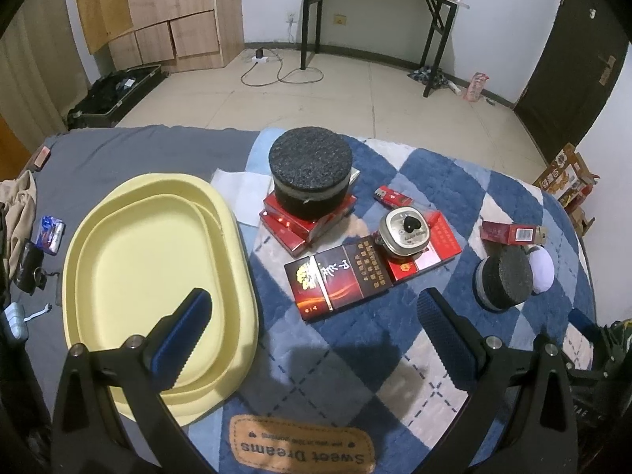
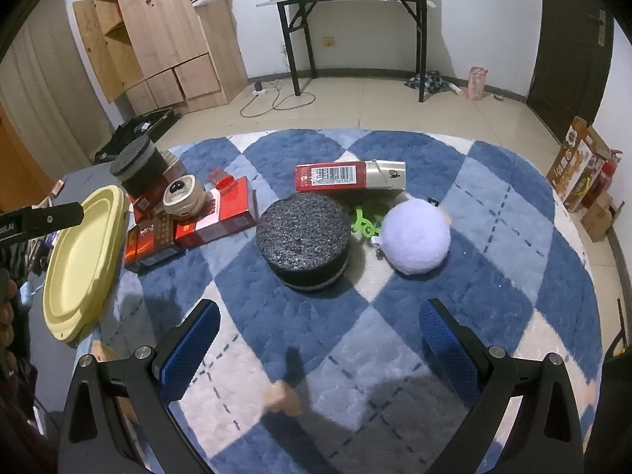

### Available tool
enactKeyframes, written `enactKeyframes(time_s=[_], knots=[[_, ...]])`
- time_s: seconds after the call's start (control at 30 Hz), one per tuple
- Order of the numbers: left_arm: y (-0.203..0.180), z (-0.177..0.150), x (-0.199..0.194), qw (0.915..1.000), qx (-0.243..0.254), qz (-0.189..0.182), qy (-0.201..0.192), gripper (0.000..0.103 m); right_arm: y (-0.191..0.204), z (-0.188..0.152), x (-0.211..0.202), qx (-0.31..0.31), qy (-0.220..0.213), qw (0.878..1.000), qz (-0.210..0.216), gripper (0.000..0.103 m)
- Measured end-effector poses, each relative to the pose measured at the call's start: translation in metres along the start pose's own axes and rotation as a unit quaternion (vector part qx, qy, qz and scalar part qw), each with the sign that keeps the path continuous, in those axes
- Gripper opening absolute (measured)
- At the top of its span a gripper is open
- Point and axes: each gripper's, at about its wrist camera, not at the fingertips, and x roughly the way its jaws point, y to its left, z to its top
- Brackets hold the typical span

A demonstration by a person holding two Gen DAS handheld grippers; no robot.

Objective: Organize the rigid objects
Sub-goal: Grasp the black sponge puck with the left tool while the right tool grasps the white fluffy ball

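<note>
Blue-and-white checked fleece, a blanket carrying a "Sweet Dreams" patch, covers the surface where the rigid objects lie scattered. A pale yellow tray sits empty at the blanket's left edge. Beside it, a tall black foam cylinder stands on stacked red boxes. Nearer the middle, a small metal-lidded jar rests on a flat red carton that touches a dark red carton. Further right, a low black foam disc lies just beside a white plush ball, with a red-and-gold pack behind them and a green clip between. The left hand-held gripper hovers above the tray's edge and blanket, fingers spread and empty. The right hand-held gripper, likewise spread wide, holds nothing in front of the foam disc.
</note>
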Motion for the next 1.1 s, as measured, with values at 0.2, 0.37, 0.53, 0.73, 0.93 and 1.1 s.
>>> enactKeyframes(time_s=[0.2, 0.37, 0.53, 0.73, 0.93, 1.1], knots=[[-0.005, 0.006, -0.001, 0.9998, 0.019, 0.002, -0.008, 0.103, -0.028, 0.014, -0.016, 0.025, -0.035, 0.999, -0.006, 0.103], [-0.008, 0.007, -0.002, 0.9995, 0.027, 0.001, -0.013, 0.103, -0.050, 0.018, -0.001, 0.030, -0.011, 0.999, -0.034, 0.103], [-0.006, 0.024, 0.012, 0.9993, 0.035, 0.014, -0.007, 0.103, -0.066, 0.015, 0.032, 0.038, 0.028, 0.996, -0.072, 0.103], [-0.010, 0.066, 0.035, 0.9956, 0.091, 0.024, 0.002, 0.103, -0.070, 0.016, 0.059, 0.008, 0.036, 0.997, -0.074, 0.103], [0.001, 0.073, 0.067, 0.9957, 0.092, 0.007, 0.015, 0.103, -0.072, 0.016, 0.083, -0.009, 0.036, 0.996, -0.087, 0.103], [0.001, 0.078, 0.075, 0.9960, 0.086, -0.022, 0.005, 0.103, -0.070, 0.019, 0.094, -0.021, 0.010, 0.996, -0.090, 0.103]])
